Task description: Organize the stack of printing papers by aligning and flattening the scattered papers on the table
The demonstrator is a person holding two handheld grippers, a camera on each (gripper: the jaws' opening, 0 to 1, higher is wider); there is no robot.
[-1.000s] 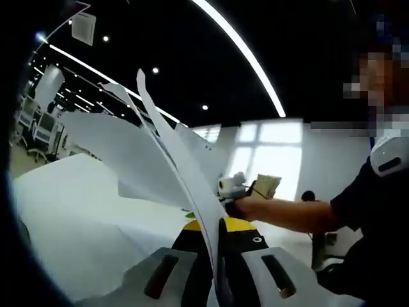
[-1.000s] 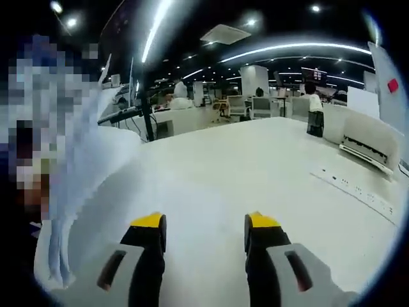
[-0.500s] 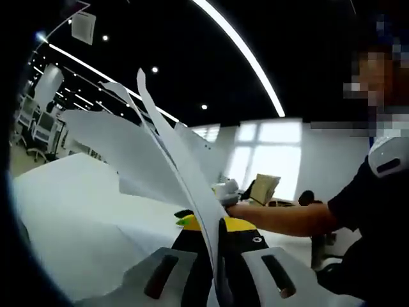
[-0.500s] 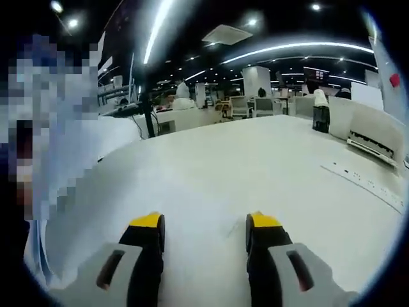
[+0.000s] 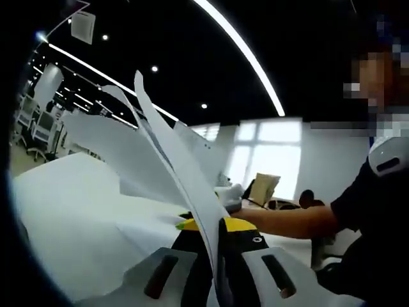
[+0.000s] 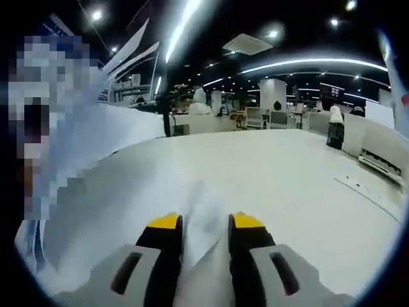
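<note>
In the left gripper view, the left gripper point(image 5: 214, 224) is seen at the bottom centre of the frame, its yellow-tipped jaws clenched on a bundle of printing papers point(image 5: 167, 150). The sheets are held upright between the jaws and fan out toward the upper left of the frame, with their top edges curled and uneven. A further sheet point(image 5: 144, 224) is seen lying flat on the white table point(image 5: 57, 211), left of centre and just beside the jaws. The right gripper point(image 5: 231, 194) is partly visible behind the clamped sheets at the centre of the frame, with the person's forearm point(image 5: 287, 220) extending from it toward the right edge. A window point(image 5: 268, 153) is located right of centre in the background.

In the right gripper view, the right gripper point(image 6: 204, 224) is seen at the bottom centre, with its jaws narrowly parted. A corner of a white paper sheet point(image 6: 201, 220) lies in the gap between them; whether the sheet is actually pinched cannot be told. The sheet lies on the table point(image 6: 281, 173), which fills the middle of the frame. Upright paper edges point(image 6: 131, 54) are seen at the upper left. Office desks point(image 6: 268, 118) are visible in the upper right background.
</note>
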